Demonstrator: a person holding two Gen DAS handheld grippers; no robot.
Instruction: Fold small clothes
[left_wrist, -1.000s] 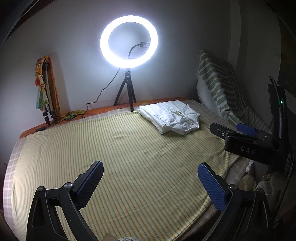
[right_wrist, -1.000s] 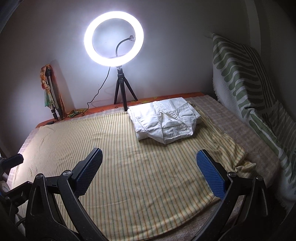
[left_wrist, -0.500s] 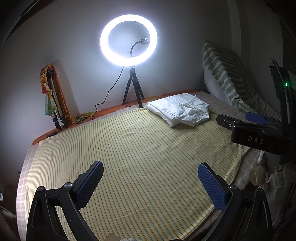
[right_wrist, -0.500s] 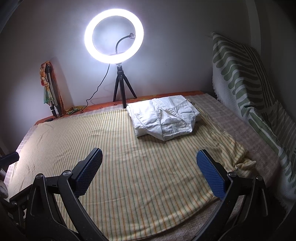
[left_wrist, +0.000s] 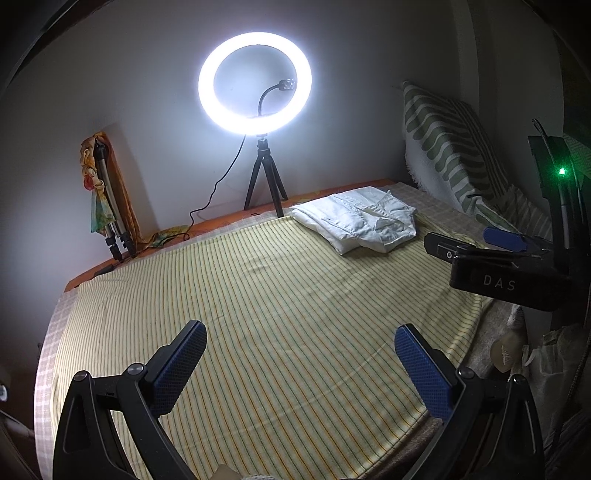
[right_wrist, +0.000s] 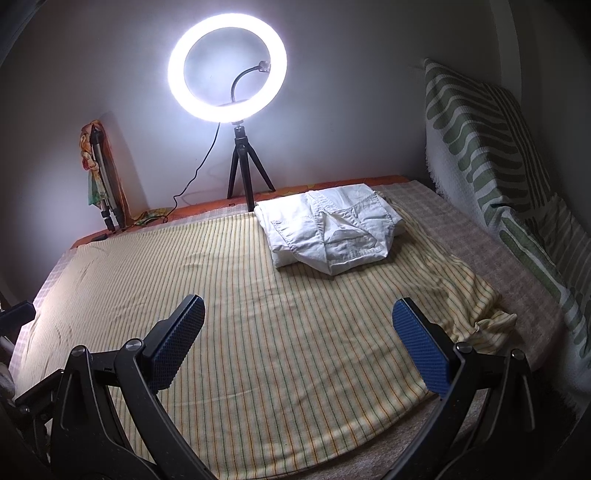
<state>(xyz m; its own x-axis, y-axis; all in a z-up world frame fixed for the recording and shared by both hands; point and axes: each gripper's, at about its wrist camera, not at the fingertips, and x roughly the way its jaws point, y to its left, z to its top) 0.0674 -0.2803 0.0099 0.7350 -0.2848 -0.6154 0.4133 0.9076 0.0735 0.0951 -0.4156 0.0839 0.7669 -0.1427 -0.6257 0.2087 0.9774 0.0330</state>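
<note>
Left wrist view showed the left gripper held above a bed spread with a yellow striped sheet, its blue-padded jaws spread wide with nothing between them. A folded white garment lay on the sheet at about one o'clock, near the far edge of the bed and well apart from both grippers. At three o'clock in the same view, part of the right gripper reached in from the side, a green light glowing on the black mount above it.

Right wrist view showed the right gripper likewise parted wide and empty, with the garment ahead at roughly twelve to one o'clock, its seams and a pocket facing up. A lit ring light stood on a small black tripod at the back edge of the bed, just beside the garment at eleven o'clock. A green and white patterned blanket leaned against the wall at two o'clock, and a folded tripod draped with colourful cloth stood in the corner at ten o'clock.
</note>
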